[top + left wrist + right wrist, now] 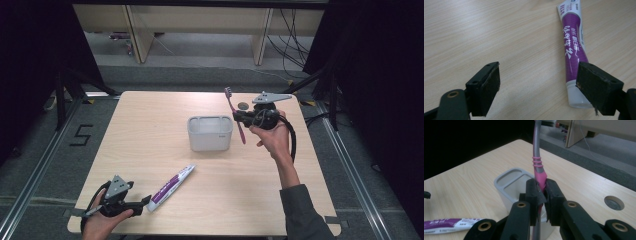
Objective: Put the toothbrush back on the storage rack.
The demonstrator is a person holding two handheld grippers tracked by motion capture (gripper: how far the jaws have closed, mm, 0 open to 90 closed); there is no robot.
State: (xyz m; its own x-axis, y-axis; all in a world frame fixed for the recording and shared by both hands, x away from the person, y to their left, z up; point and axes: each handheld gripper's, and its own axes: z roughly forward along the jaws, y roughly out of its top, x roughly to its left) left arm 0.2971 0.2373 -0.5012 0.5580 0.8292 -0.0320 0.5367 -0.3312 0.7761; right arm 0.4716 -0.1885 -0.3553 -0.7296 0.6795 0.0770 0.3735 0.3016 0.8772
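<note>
Right gripper point(240, 118) clamps the toothbrush point(235, 114) aslant beside the holder point(210, 133), risking rim strike; left gripper point(537, 85) jaws wide.

Pale wooden table point(150, 150), white two-compartment plastic holder point(210, 133) near its middle, pink-and-grey toothbrush point(235, 114) upright just right of the holder, clamped in the right gripper point(239, 118), purple-and-white toothpaste tube point(171, 187) lying nearer the front-left, left gripper point(142, 202) just beside its cap end.
</note>
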